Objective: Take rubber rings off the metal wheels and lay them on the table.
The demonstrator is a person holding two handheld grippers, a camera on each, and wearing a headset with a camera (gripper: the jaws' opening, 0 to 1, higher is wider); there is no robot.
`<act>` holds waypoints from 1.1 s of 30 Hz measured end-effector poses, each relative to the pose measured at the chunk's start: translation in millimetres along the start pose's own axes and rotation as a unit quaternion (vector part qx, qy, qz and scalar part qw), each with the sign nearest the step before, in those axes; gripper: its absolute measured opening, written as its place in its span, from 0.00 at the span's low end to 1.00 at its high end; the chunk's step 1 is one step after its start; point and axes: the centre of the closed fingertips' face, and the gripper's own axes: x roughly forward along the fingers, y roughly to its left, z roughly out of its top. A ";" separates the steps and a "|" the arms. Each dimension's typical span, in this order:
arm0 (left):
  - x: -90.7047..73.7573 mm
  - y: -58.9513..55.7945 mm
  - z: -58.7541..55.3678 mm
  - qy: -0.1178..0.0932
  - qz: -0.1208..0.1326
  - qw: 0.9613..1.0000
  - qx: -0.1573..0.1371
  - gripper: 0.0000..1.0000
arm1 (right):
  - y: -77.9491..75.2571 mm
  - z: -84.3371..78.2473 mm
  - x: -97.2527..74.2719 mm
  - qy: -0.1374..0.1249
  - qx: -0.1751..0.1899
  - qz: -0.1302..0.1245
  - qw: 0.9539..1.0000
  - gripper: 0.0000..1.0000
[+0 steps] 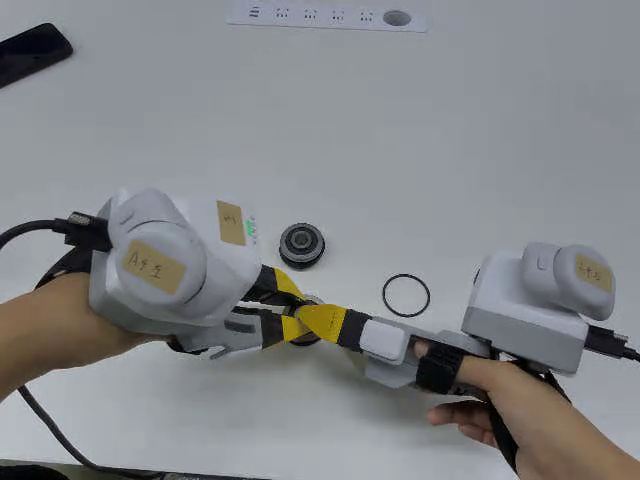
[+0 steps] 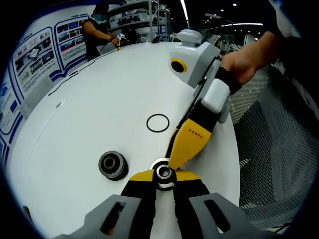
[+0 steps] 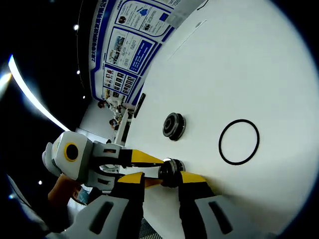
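White table point(image 1: 480, 130): black ring point(image 1: 406, 295) flat, metal wheel point(image 2: 163, 172) clamped

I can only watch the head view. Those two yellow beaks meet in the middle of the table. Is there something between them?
Observer: Yes. In the left gripper view, the left gripper is shut on a metal wheel.
Operator: And the other beak?
Observer: The right gripper view shows the right gripper clamped on that same wheel, one jaw on either side.
Operator: Is anyone else around?
Observer: A person stands beyond the far edge of the table.
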 end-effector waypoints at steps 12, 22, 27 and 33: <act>0.0 -0.1 0.3 -0.002 0.001 1.000 -0.002 0.12 | -4.1 0.1 -2.7 -0.005 -0.009 -0.011 1.000 0.21; -0.1 -0.2 0.3 -0.002 0.001 1.000 -0.002 0.12 | -10.1 -0.4 0.3 -0.007 0.004 -0.001 1.000 0.17; -0.3 -0.7 0.8 -0.002 0.001 1.000 -0.003 0.12 | -10.0 1.2 -1.5 -0.009 0.003 0.001 1.000 0.15; -0.6 -1.0 1.2 -0.002 0.000 1.000 -0.002 0.12 | -10.1 3.8 -3.6 -0.014 0.003 0.001 1.000 0.12</act>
